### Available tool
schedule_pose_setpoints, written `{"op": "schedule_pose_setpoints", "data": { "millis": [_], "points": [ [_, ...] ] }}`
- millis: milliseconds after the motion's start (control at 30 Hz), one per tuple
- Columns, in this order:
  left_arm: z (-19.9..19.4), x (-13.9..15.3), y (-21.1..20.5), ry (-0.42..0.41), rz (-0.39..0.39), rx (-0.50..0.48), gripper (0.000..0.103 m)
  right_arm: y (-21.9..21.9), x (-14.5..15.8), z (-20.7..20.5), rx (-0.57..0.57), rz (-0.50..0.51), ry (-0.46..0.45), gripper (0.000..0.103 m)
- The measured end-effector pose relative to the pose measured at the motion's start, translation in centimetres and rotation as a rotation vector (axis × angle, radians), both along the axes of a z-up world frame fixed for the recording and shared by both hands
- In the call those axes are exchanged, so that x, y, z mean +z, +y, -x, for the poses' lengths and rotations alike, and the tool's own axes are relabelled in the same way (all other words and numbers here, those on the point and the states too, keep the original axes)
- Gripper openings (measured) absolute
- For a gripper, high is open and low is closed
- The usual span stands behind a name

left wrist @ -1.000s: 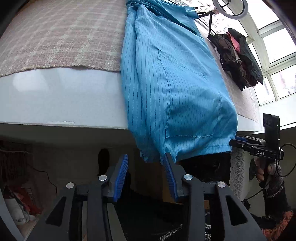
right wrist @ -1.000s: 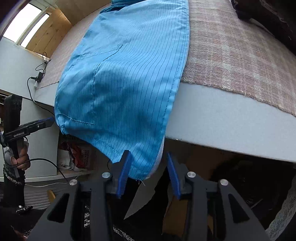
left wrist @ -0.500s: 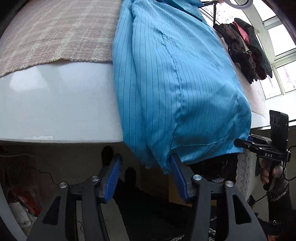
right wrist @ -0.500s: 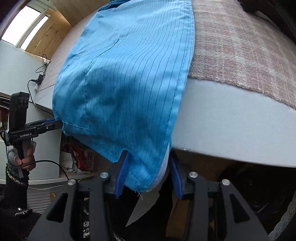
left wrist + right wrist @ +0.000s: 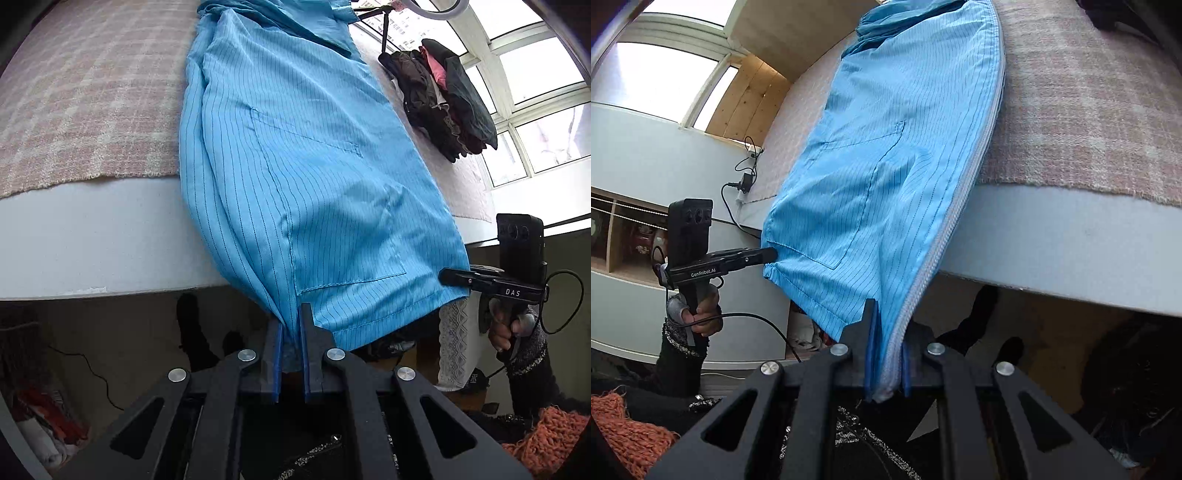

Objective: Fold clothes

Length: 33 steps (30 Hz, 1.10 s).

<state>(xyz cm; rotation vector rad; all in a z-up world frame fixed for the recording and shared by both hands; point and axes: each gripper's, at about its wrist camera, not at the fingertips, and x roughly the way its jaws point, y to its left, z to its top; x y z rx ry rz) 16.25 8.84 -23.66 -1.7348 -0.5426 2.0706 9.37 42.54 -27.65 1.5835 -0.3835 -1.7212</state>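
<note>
Two views look along a wide raised platform with a pale grey front edge point(image 5: 110, 251), covered by a pink-and-cream checked woven mat point(image 5: 85, 96). Spread lengthwise over the mat lies a bright blue pinstriped garment with a patch pocket point(image 5: 295, 155), its lower end hanging over the platform's edge; a white zip edge point(image 5: 964, 192) runs down one side of it. Farther back on the platform, near the windows, sits a pile of dark clothes with a pink piece among them point(image 5: 443, 96). Both tools have just been closing, and each now grips the hanging hem. Left tool point(image 5: 291, 354), black with blue pads, is clenched on a bunched corner of the hem, the cloth pinched between its pads. Right tool point(image 5: 886, 362) is clamped on the opposite corner, with the zip edge running down between its pads. A hand point(image 5: 701, 310) in a dark knitted sleeve grips the left tool's handle. Under the platform it is dim, and a black cable point(image 5: 738, 177) trails along the wall.
</note>
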Motion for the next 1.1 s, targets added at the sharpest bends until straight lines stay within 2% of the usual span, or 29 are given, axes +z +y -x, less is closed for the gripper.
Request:
{"op": "schedule_pose_setpoints", "data": {
  "millis": [200,333,433,500,567,667,700,733,767,800,833,867,933,1033,1100],
  "points": [
    [3.9,5.1,-1.7,0.034,-0.045,-0.037,0.007,1.4,4.4,1.8,-0.095,0.201,-0.045,0.011],
    [9.1,6.4,-3.3,0.054,-0.06,-0.064,0.007,0.3,7.0,5.8,-0.139,0.254,-0.01,0.011],
    [13.9,6.4,-4.1,0.056,-0.077,-0.078,0.007,-1.2,8.3,10.2,-0.172,0.265,-0.002,0.011],
    [17.9,5.5,-4.4,0.046,-0.08,-0.086,0.007,-2.3,8.6,13.5,-0.185,0.232,0.017,0.011],
    [21.9,4.0,-4.8,0.02,-0.077,-0.086,0.007,-3.1,7.9,17.2,-0.214,0.213,-0.007,0.011],
    [27.2,1.0,-4.5,-0.01,0.043,-0.117,0.01,-4.2,5.5,22.7,-0.24,0.08,-0.036,0.013],
    [28.6,0.0,-4.6,-0.036,0.056,-0.12,0.012,-4.5,4.4,24.4,-0.251,0.038,-0.062,0.017],
    [29.8,-1.0,-4.7,-0.06,0.061,-0.12,0.013,-4.6,3.1,25.8,-0.274,0.023,-0.108,0.025],
    [30.7,-1.4,-4.9,-0.07,0.055,-0.118,0.018,-4.4,1.9,27.0,-0.305,0.017,-0.167,0.03],
    [31.3,-1.4,-5.3,-0.064,0.05,-0.114,0.024,-4.1,0.8,27.9,-0.327,0.0,-0.229,0.041],
    [31.8,-1.3,-5.7,-0.054,0.043,-0.114,0.027,-3.8,0.1,28.5,-0.333,-0.022,-0.275,0.047],
    [32.1,-1.0,-6.0,-0.039,0.037,-0.121,0.032,-3.5,0.2,28.7,-0.342,-0.029,-0.281,0.047],
    [32.1,0.1,-6.6,0.004,0.052,-0.15,0.034,-2.8,0.6,29.1,-0.36,-0.041,-0.289,0.047],
    [31.1,2.1,-7.0,0.086,0.113,-0.205,0.038,-2.6,3.9,28.4,-0.314,-0.106,-0.13,0.047],
    [30.1,2.3,-6.3,0.123,0.143,-0.264,0.044,-3.8,5.6,27.6,-0.224,-0.203,0.018,0.048]
  ]
}}
